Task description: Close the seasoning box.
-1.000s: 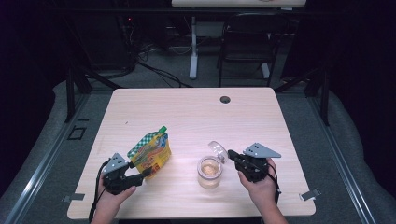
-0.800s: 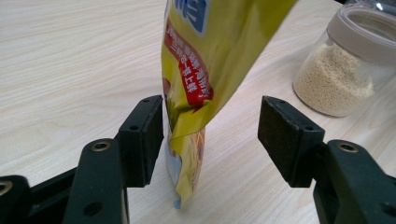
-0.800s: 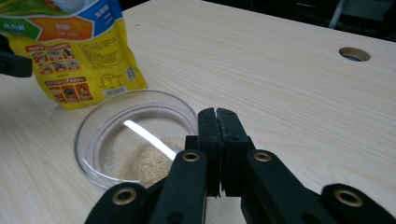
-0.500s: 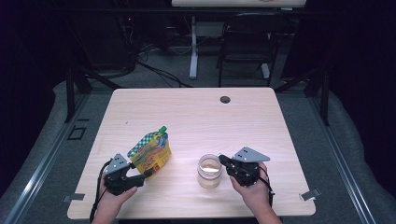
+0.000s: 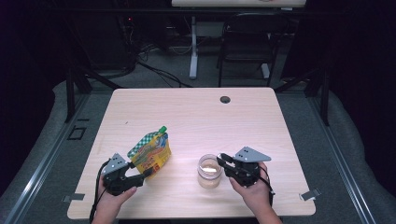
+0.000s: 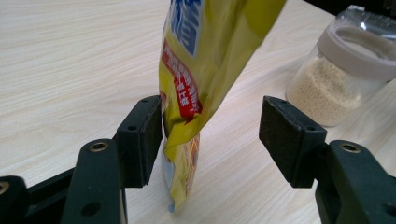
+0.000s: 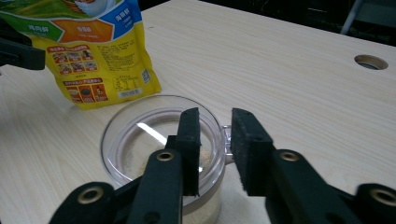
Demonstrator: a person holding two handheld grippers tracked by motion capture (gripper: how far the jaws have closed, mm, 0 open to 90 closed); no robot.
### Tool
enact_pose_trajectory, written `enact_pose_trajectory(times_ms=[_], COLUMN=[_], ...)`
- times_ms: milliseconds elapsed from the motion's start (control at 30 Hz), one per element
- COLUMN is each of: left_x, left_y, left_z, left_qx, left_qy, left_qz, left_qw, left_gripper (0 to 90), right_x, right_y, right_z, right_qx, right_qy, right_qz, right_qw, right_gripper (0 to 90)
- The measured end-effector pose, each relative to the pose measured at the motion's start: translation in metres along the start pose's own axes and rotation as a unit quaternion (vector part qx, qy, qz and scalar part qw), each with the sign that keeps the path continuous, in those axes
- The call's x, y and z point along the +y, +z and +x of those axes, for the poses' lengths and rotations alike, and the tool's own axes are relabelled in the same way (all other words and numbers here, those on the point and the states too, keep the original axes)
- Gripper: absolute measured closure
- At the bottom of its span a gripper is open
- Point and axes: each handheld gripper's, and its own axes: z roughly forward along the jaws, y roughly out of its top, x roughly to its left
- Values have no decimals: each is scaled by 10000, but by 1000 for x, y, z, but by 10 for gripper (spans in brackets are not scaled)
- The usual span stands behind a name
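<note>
A light wooden table (image 5: 196, 121) carries a yellow stand-up pouch (image 5: 150, 150) near its left front. The left gripper (image 5: 145, 172) straddles the pouch's corner, jaws apart. Right of it stands a clear jar of granules (image 5: 208, 171); the right gripper (image 5: 223, 160) hovers over its lid, jaws slightly apart.

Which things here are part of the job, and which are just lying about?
In the job:
pouch, between the left gripper's open jaws
jar of grains, its clear lid under the right gripper

Lying about:
chair behind the table
cables on the floor
</note>
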Motion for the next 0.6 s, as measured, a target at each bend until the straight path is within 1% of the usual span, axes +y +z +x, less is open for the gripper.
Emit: enact_pose_trajectory(times_ms=[67,100,133,167,233,300,367,433,467,533,600], left_x=[0,0,0,-1,-1,-1,-1,-3,-3,-5,-6], left_y=[-2,-3,-5,-6,-10,-13,-17,-20,-21,-25,-27], left_z=[0,0,0,0,2,3,3,3,3,3,4], left_qx=[2,9,35,37,55,39,54,54,56,52,35], left_qy=[-44,-25,39,45,61,73,124,147,158,122,88], left_qz=[0,39,83,92,141,143,200,217,228,215,220], left_qw=[10000,10000,10000,9999,9999,9999,9997,9996,9996,9997,9997], left_gripper=[398,397,395,395,394,393,392,393,393,394,393], right_x=[1,2,3,4,5,6,6,7,7,6,4], right_y=[-1,-1,-1,-1,1,4,7,8,7,7,6], right_z=[0,-1,-1,-2,-3,-4,-4,-4,-3,-3,-2], right_qx=[30,59,78,76,51,-8,-24,24,35,8,35], right_qy=[27,84,125,169,204,219,274,313,288,229,201], right_qz=[-38,-61,-84,-98,12,66,128,101,165,186,213], right_qw=[10000,9999,9999,9998,9998,9997,9995,9995,9994,9996,9996], right_gripper=[680,659,629,599,530,484,473,441,432,415,397])
